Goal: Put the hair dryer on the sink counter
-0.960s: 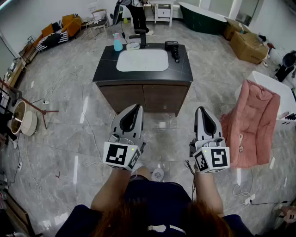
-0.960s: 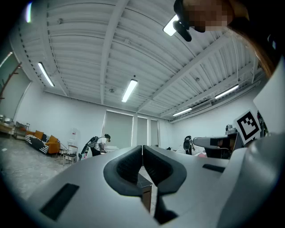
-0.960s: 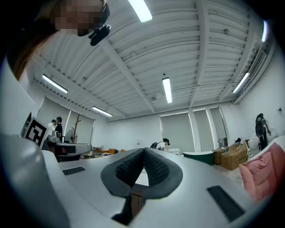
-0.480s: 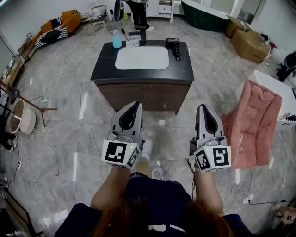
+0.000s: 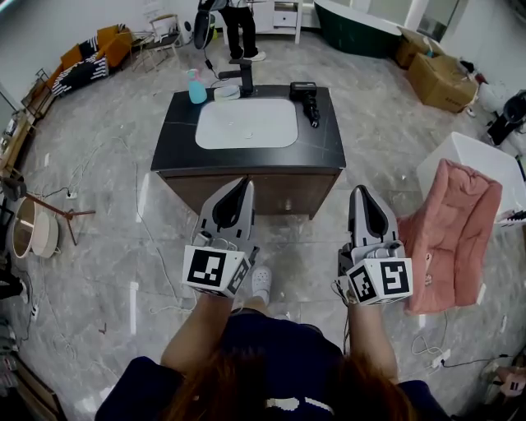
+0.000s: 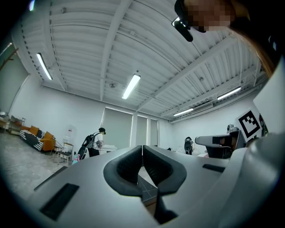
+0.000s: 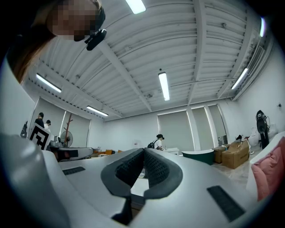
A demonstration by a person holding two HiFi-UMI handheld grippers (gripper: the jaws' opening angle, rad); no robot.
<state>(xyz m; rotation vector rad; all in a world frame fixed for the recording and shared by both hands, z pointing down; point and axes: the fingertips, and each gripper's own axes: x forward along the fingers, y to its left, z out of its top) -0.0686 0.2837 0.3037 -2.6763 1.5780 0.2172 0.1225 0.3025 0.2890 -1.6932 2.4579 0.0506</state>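
Note:
The black hair dryer [image 5: 306, 96] lies on the back right corner of the dark sink counter [image 5: 176, 141], beside the white basin [image 5: 246, 123]. Both grippers are held up in front of me, short of the counter's front edge. My left gripper [image 5: 245, 183] is shut with nothing in it, its tips meeting in the left gripper view [image 6: 142, 147]. My right gripper [image 5: 359, 191] is likewise shut and empty, with its pads pressed together in the right gripper view [image 7: 144, 151]. Neither gripper touches the counter or the dryer.
A blue bottle [image 5: 196, 86] and a black faucet [image 5: 245, 74] stand at the counter's back. A person [image 5: 234, 20] stands behind it. A pink cloth [image 5: 452, 234] hangs over a white stand on the right. Cardboard boxes [image 5: 444, 78] and floor cables [image 5: 156, 247] lie around.
The counter has drawn nearer and lower in the head view as I step toward it. Both grippers stay shut and keep the same pose.

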